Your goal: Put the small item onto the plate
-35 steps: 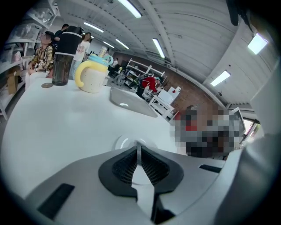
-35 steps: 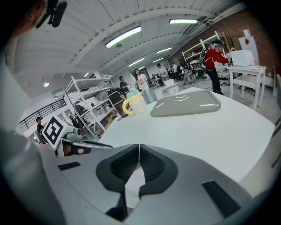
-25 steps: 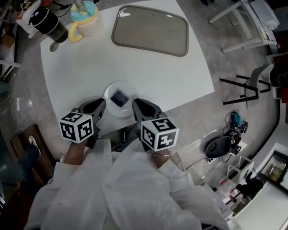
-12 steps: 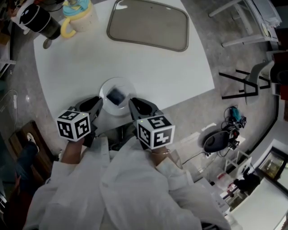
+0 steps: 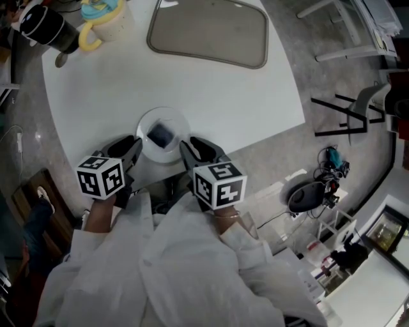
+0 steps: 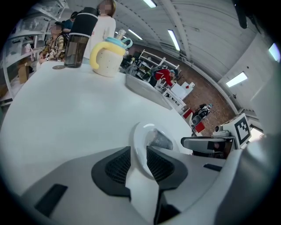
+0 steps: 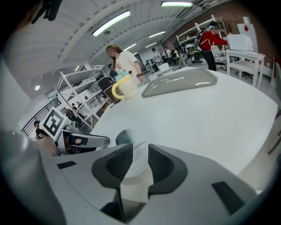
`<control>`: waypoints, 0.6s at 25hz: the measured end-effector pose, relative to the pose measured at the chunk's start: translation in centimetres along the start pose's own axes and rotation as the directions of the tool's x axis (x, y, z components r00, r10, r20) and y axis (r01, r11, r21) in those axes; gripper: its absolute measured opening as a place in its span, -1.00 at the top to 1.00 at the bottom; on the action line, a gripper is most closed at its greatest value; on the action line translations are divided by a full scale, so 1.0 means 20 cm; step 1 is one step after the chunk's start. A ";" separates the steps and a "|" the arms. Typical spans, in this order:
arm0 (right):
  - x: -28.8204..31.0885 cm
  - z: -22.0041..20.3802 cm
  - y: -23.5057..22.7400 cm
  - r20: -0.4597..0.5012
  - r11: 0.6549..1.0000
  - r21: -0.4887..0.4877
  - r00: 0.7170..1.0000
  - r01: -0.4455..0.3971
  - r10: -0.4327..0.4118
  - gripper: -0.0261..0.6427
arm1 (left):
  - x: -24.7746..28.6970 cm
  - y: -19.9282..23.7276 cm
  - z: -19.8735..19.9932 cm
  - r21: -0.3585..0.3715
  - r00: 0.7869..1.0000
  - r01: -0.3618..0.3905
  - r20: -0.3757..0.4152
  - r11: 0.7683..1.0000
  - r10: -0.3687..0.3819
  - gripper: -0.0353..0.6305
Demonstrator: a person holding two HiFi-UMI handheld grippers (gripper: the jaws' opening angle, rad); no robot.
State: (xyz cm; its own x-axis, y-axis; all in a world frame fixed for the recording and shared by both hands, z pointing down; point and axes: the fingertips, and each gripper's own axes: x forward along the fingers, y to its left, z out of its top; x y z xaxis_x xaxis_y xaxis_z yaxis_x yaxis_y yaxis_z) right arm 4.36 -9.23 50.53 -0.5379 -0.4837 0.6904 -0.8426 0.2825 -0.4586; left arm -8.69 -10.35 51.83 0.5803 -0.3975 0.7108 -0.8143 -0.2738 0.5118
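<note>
A small white plate (image 5: 171, 121) sits near the table's front edge with a small dark item (image 5: 159, 135) lying on it. My left gripper (image 5: 135, 150) grips the plate's left rim and my right gripper (image 5: 184, 148) its right rim. In the left gripper view the plate's rim (image 6: 147, 131) runs between the jaws of the left gripper (image 6: 138, 151), with the dark item (image 6: 159, 139) just beyond. In the right gripper view the plate (image 7: 147, 132) lies between the jaws of the right gripper (image 7: 137, 158), and the item (image 7: 124, 136) shows behind.
A grey tray (image 5: 208, 30) lies at the far side of the white table (image 5: 255, 96). A cream mug with a yellow handle (image 5: 102, 19) and a dark bottle (image 5: 45, 29) stand at the far left. Chairs and cables are on the floor at the right.
The head view has drifted, so the table sits higher and further left in the picture. Both grippers stay on the plate's two sides, with the item still on it.
</note>
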 end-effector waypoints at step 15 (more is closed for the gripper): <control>0.06 -0.08 -0.07 -0.056 0.996 0.078 0.998 0.040 -0.035 0.60 | 0.03 0.01 -0.03 -0.041 0.999 0.019 -0.027 0.999 -0.020 0.59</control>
State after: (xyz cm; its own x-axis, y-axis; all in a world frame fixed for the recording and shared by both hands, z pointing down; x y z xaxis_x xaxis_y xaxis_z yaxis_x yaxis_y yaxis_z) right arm 4.95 -8.87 52.88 -0.5084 -0.4461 0.7366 -0.8586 0.1975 -0.4731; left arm -8.48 -10.12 52.66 0.5969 -0.3676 0.7132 -0.8019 -0.2453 0.5447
